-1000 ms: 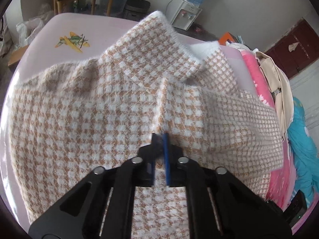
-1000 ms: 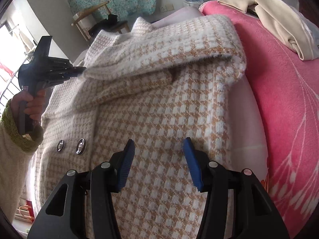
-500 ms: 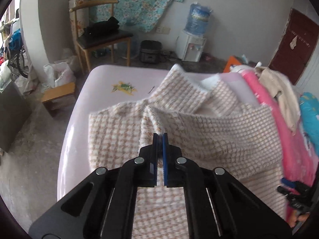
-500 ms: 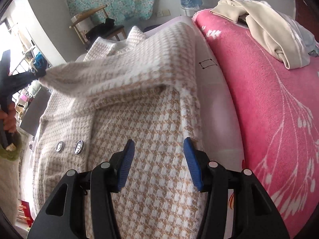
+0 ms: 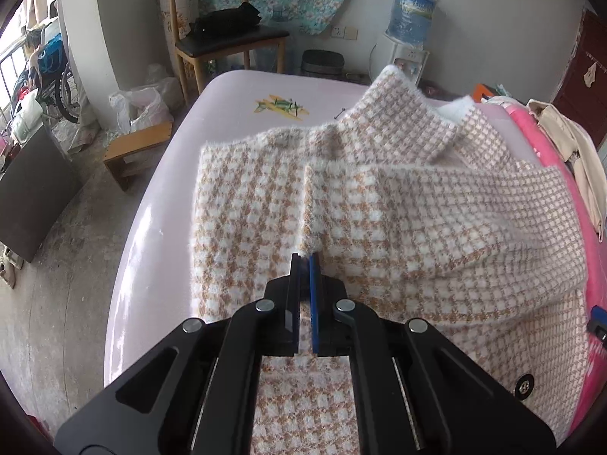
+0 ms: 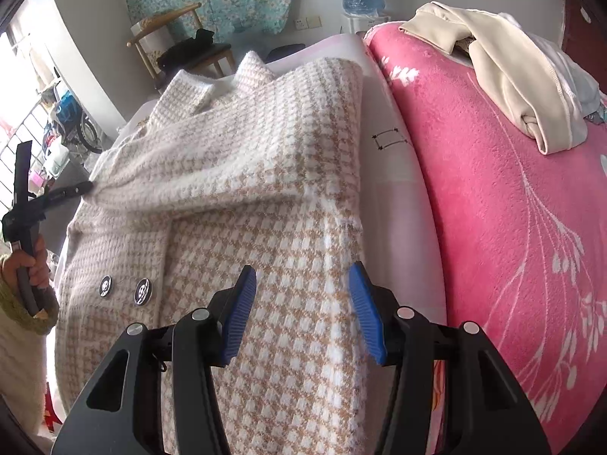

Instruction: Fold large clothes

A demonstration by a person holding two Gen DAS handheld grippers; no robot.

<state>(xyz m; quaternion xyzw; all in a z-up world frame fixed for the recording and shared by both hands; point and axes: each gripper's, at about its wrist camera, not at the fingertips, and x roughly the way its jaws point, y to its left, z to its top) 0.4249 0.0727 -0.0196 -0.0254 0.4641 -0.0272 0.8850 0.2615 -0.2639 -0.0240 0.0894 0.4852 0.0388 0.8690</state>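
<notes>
A tan-and-white checked coat (image 5: 258, 204) lies spread on the pale pink bed (image 5: 235, 91), collar toward the far end and two dark buttons (image 6: 142, 291) showing on its front. The left gripper (image 5: 304, 261) has its jaws pressed together on the cuff of one sleeve (image 5: 436, 212), which stretches taut across the coat's body (the fabric is lifted off the surface there). The right gripper (image 6: 301, 295) hovers over the coat's near edge, jaws apart with nothing between them. A pink blanket (image 6: 512, 208) lies just beside the coat.
</notes>
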